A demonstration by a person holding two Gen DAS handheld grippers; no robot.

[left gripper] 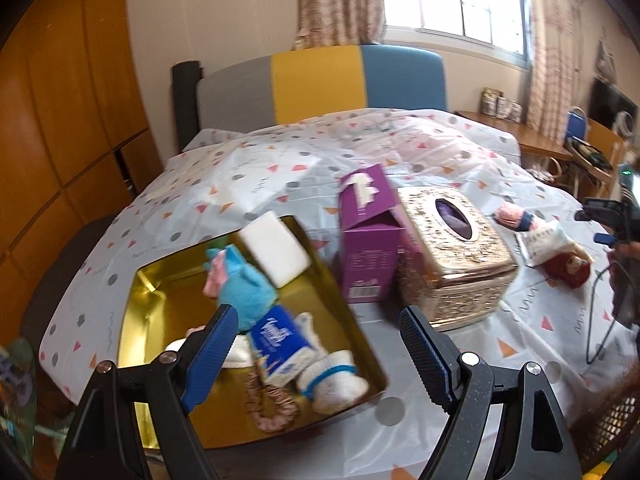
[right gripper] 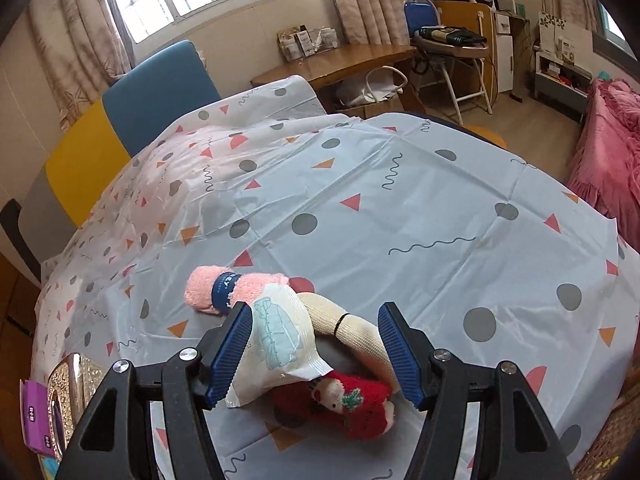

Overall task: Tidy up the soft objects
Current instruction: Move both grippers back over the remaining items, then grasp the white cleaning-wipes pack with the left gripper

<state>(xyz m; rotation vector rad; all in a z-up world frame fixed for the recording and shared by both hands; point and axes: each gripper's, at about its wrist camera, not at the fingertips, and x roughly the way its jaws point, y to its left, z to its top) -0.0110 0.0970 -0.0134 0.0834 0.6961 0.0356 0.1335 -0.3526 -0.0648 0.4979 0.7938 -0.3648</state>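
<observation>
A gold tray [left gripper: 148, 280] holds a white sponge [left gripper: 276, 254], a blue plush toy [left gripper: 240, 286], a blue tissue pack [left gripper: 276, 340], a white sock with a blue band [left gripper: 332, 380] and a pink scrunchie [left gripper: 272, 408]. My left gripper [left gripper: 316, 344] hovers open over the tray's near side with nothing between its fingers. My right gripper [right gripper: 316, 354] is open above a small pile. In that pile lie a white packet [right gripper: 276, 340], a beige sock [right gripper: 352, 324] and a red Christmas sock [right gripper: 344, 404]. A pink rolled towel [right gripper: 212, 288] lies just beyond them.
A purple box [left gripper: 368, 240] and a gold tissue box [left gripper: 452, 256] stand right of the tray on the patterned sheet [right gripper: 400, 208]. A wooden desk [right gripper: 344, 60], a blue folding chair [right gripper: 448, 40] and a pink bedspread [right gripper: 608, 152] lie beyond the bed.
</observation>
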